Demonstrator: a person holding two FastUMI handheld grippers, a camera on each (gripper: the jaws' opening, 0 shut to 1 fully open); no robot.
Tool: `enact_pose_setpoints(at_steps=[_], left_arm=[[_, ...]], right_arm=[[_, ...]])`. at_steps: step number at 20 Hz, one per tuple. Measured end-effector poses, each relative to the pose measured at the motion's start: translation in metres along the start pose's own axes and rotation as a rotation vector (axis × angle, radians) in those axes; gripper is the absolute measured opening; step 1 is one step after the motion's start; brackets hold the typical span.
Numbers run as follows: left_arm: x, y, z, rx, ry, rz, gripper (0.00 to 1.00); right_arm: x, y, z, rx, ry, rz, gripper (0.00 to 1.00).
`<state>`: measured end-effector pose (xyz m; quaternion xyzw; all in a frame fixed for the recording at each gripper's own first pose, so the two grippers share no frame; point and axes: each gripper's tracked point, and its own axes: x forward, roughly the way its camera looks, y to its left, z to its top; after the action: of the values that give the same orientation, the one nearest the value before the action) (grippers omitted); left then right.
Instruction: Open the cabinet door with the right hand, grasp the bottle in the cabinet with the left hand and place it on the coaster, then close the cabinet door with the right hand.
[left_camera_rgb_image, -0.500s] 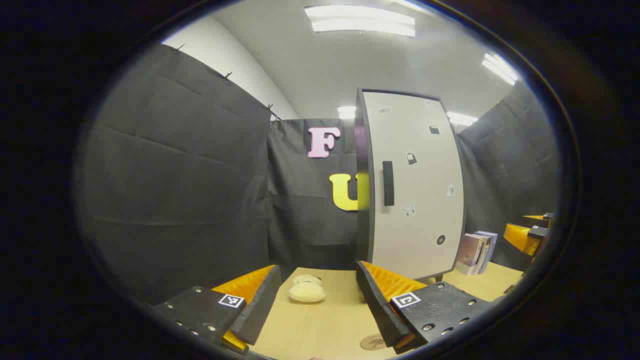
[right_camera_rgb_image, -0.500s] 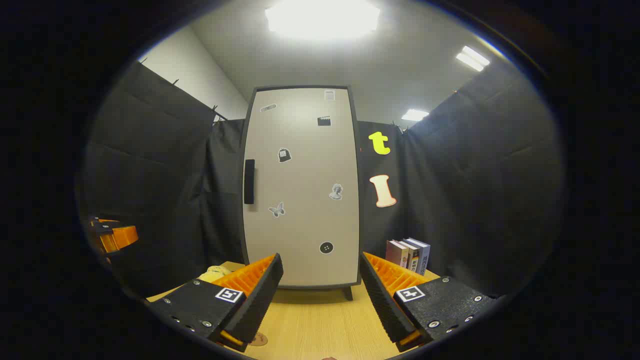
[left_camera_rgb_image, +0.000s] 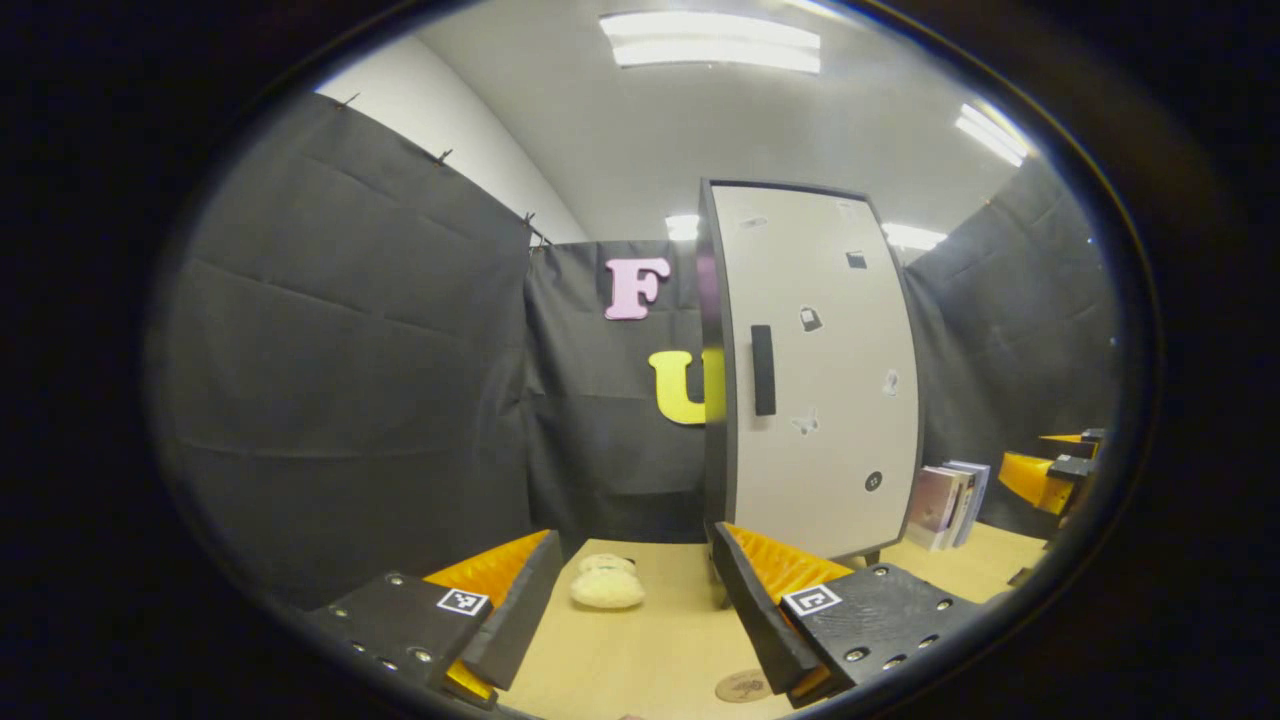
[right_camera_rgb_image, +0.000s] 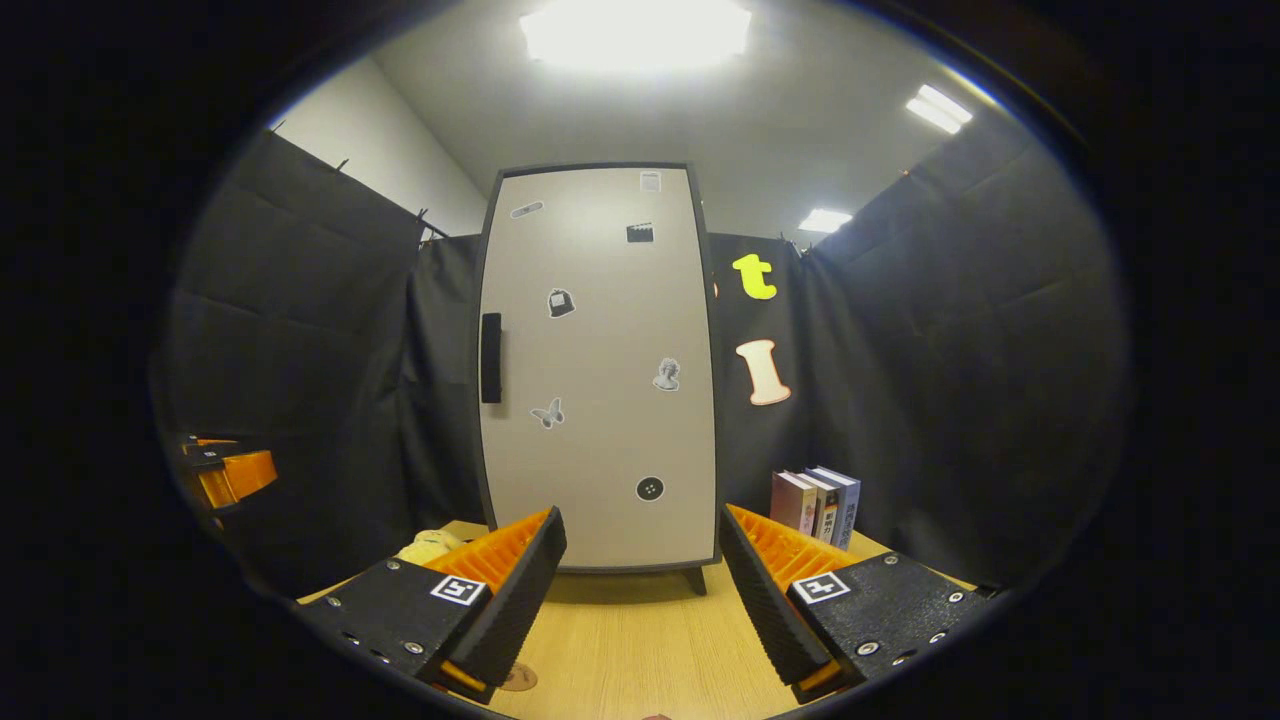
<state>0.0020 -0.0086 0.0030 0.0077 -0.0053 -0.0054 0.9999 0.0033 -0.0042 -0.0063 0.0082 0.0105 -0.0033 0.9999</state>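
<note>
Both tongs are hovering above the wooden bench (right_camera_rgb_image: 640, 650), spread wide and holding nothing: left tongs (left_camera_rgb_image: 632, 600) are facing the cabinet's (left_camera_rgb_image: 810, 370) left edge, right tongs (right_camera_rgb_image: 640, 590) are facing the cabinet door (right_camera_rgb_image: 600, 370) square on. Door is sitting shut, its dark handle (right_camera_rgb_image: 490, 357) on the left side, stickers scattered over it; bottle is hidden behind it. Coaster (left_camera_rgb_image: 742, 686) is lying on the bench just beside the left tongs' right finger. Plush toy (left_camera_rgb_image: 607, 585) is resting left of the cabinet, books (right_camera_rgb_image: 815, 505) are standing to its right
</note>
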Motion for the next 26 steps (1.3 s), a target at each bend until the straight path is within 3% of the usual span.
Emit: enact_pose_setpoints(at_steps=[12, 17, 26], left_arm=[[0.007, 0.003, 0.002, 0.023, -0.006, 0.012, 0.9], [0.001, 0.007, -0.001, 0.024, 0.005, 0.021, 0.9], [-0.018, 0.035, -0.003, 0.038, 0.013, 0.104, 0.88]], right_arm=[[0.011, 0.002, 0.002, 0.033, -0.001, 0.014, 0.95], [0.03, 0.017, 0.022, 0.028, -0.024, 0.063, 0.95], [0.085, 0.058, 0.067, 0.036, -0.085, 0.14, 0.95]])
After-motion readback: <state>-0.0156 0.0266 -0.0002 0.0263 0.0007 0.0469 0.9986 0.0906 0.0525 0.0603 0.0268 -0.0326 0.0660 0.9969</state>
